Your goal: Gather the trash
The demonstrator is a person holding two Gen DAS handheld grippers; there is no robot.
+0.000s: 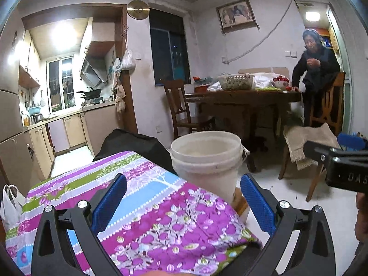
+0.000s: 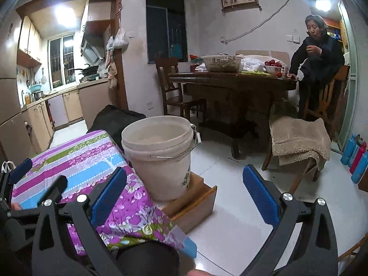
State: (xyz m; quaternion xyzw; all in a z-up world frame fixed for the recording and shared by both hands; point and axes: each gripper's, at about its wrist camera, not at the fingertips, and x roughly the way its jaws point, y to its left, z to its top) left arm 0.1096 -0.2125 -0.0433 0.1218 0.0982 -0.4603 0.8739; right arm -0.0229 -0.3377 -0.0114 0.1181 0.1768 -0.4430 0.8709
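Blue-padded tongs, both pairs spread wide, holding nothing.

Your left tongs (image 1: 184,202) hover over the purple floral cloth (image 1: 142,209) that covers the near surface, jaws wide apart with nothing between them; your right tongs (image 2: 185,197) gape just as wide, their left finger over the cloth's edge and their right finger over white floor (image 2: 230,218). Just beyond both, the white plastic bucket (image 2: 161,151) stands upright on a low wooden box (image 2: 195,200), touching the cloth's right edge, its wire handle hanging down. I cannot tell what lies inside it. Far right, a woman (image 2: 317,53) leans at the dark wooden bench (image 2: 232,80), which carries a woven basket (image 2: 222,63).
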